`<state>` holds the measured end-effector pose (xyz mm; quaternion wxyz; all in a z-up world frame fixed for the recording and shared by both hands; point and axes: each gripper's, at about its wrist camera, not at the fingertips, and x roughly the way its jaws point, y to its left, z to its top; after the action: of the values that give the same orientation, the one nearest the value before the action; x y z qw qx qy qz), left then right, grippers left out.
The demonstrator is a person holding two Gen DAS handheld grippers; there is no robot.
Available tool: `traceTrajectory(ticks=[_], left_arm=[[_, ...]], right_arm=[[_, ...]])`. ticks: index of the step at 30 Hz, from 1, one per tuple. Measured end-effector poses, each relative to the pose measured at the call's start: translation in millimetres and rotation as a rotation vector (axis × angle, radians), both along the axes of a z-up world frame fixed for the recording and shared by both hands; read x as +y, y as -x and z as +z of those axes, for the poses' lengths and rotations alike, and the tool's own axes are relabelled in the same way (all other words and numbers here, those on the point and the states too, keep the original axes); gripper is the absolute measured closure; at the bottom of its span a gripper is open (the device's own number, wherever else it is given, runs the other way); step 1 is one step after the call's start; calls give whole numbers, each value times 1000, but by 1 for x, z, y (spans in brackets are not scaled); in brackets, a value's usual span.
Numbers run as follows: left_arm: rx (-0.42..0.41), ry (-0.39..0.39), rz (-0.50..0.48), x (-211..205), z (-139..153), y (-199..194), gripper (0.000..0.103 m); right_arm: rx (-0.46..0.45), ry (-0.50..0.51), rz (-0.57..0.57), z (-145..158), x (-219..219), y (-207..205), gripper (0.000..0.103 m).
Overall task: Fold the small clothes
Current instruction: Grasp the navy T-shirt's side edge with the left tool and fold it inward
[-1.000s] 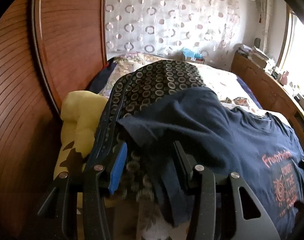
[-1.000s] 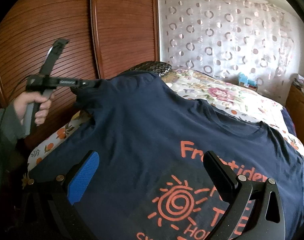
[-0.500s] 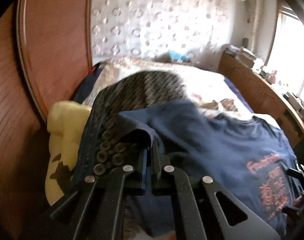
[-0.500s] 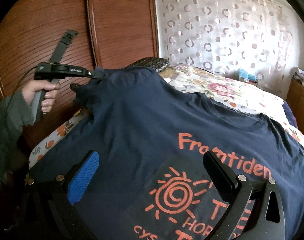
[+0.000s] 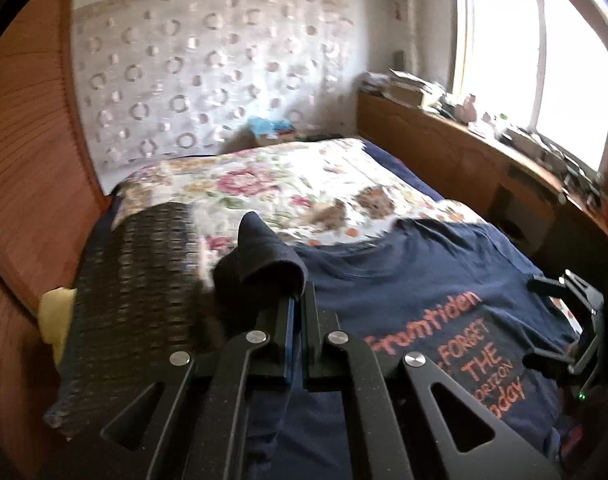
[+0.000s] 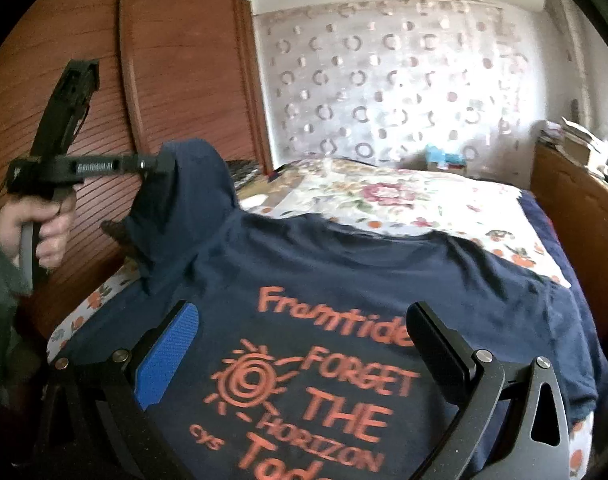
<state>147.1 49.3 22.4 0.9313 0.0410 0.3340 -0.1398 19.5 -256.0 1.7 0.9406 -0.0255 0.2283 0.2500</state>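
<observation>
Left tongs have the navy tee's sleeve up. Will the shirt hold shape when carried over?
Probably not: the navy T-shirt droops from the left tongs, so it looks floppy. Likely light. The body may drag across the floral bedspread.

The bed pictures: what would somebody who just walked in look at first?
Probably the navy T-shirt with orange writing, spread across the near end of the flowery bedspread. Next, its sleeve, pinched up off the bed by the shut left gripper, while the right gripper hangs open above the sun drawing. The bright window on the right catches the eye too.
</observation>
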Motion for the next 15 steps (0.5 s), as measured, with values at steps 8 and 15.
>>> traceTrajectory(ticks=[8, 15], left_arm=[[39, 14, -49, -28, -16, 11, 70], [-18, 37, -8, -8, -10, 50, 40]], right_arm=[[12, -1, -52, -10, 0, 0, 0], [22, 8, -48, -1, 5, -5, 0]])
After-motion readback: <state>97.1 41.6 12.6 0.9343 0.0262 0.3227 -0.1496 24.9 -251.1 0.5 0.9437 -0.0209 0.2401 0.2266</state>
